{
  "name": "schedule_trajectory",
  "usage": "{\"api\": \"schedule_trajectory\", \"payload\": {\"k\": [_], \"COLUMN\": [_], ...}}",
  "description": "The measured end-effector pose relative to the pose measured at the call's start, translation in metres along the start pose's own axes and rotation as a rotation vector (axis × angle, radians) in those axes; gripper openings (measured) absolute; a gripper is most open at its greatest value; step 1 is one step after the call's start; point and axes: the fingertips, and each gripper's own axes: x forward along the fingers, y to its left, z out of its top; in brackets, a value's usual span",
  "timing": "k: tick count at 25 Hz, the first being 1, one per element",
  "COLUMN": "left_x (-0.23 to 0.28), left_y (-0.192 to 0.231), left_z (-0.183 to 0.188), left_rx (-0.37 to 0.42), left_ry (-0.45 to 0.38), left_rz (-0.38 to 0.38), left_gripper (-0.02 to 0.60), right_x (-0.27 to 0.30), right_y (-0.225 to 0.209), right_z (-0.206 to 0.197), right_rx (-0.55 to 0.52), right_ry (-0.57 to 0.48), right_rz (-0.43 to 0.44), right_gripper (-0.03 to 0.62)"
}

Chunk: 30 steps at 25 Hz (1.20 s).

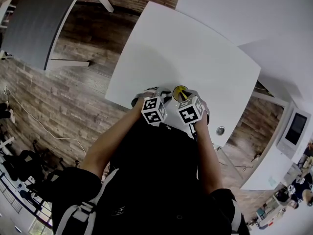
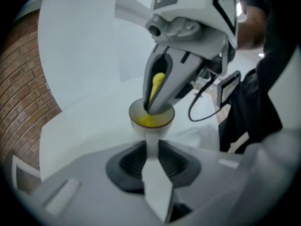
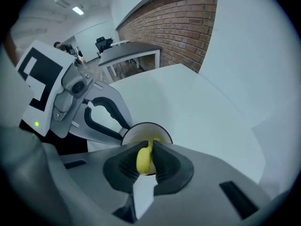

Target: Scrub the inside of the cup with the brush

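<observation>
A small white cup with a dark rim and a yellow inside stands near the front edge of the white table. My left gripper is shut on its side, the pads pressing the white wall. From above, my right gripper reaches down into the cup's mouth. Its jaws are shut on the yellow brush handle, and the brush head goes down inside the cup, where it is mostly hidden. In the head view both marker cubes sit side by side just in front of the cup.
The table's near edge runs just under the grippers, with wood-plank floor beyond it on the left. A grey table stands at the far left. A black cable hangs from the right gripper.
</observation>
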Motion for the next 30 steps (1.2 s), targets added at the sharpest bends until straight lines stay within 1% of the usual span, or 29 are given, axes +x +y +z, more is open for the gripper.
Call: {"api": "schedule_trajectory", "payload": {"k": [4, 5, 8, 11, 13, 16, 19, 22, 25, 30], "left_x": [-0.001, -0.001, -0.001, 0.0, 0.0, 0.001, 0.0, 0.0, 0.0, 0.0], "left_y": [0.0, 0.0, 0.0, -0.001, -0.001, -0.001, 0.0, 0.0, 0.0, -0.003], "left_z": [-0.001, -0.001, -0.001, -0.001, -0.001, 0.0, 0.002, 0.001, 0.0, -0.003], "left_rx": [-0.002, -0.002, -0.003, -0.004, -0.004, -0.004, -0.005, -0.012, -0.024, -0.072], "left_ry": [0.004, 0.004, 0.005, 0.005, 0.006, 0.007, 0.009, 0.016, 0.021, 0.011], "left_rz": [0.003, 0.004, 0.007, 0.012, 0.017, 0.019, 0.02, 0.03, 0.042, 0.024], "left_gripper": [0.075, 0.075, 0.075, 0.075, 0.075, 0.075, 0.075, 0.075, 0.075, 0.081], "right_x": [0.0, 0.0, 0.0, -0.001, 0.0, 0.0, 0.0, -0.003, -0.007, -0.017], "right_y": [0.012, 0.015, 0.015, 0.009, 0.007, 0.004, 0.0, -0.003, -0.003, 0.0], "right_z": [0.002, 0.001, -0.003, -0.009, -0.011, -0.012, -0.012, -0.01, -0.013, -0.016], "right_rx": [0.081, 0.08, 0.025, 0.013, -0.03, -0.094, -0.122, -0.121, -0.088, -0.017], "right_ry": [-0.014, -0.012, 0.026, 0.079, 0.104, 0.125, 0.128, 0.118, 0.101, 0.059], "right_rz": [0.138, 0.151, 0.113, 0.074, 0.04, -0.012, -0.059, -0.085, -0.066, -0.05], "right_gripper": [0.031, 0.031, 0.031, 0.031, 0.031, 0.031, 0.031, 0.031, 0.031, 0.031]}}
